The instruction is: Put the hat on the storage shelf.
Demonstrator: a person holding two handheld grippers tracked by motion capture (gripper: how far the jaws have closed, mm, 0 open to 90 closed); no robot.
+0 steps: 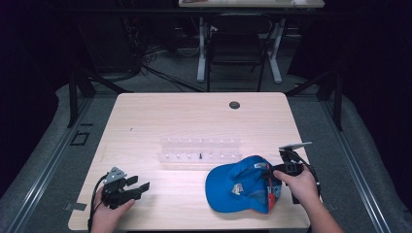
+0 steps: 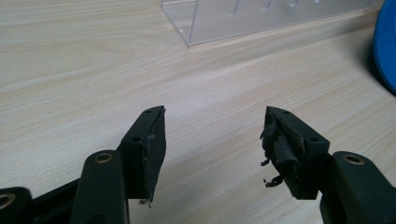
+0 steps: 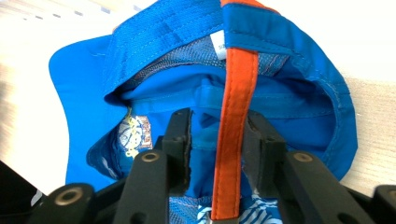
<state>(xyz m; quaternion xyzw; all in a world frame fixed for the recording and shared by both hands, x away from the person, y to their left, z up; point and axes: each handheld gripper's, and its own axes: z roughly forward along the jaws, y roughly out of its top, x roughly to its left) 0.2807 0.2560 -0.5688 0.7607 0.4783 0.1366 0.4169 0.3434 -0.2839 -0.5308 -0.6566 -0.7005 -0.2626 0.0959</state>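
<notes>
Your right gripper (image 3: 219,140) fingers straddle the blue cap (image 1: 238,187)'s orange strap (image 3: 233,116) unclenched; lifting could let it slip. Left gripper (image 2: 215,140) fingers released.

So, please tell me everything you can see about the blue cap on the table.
The blue cap is of cloth, with a mesh lining and an orange strap across its back opening. A small printed patch shows on the crown. It lies on the wooden table near the front right edge, its brim toward the left, just in front of a clear plastic rack. The right hand-held gripper reaches into the back opening, its jaws on either side of the orange strap; whether they pinch it is unclear.
</notes>
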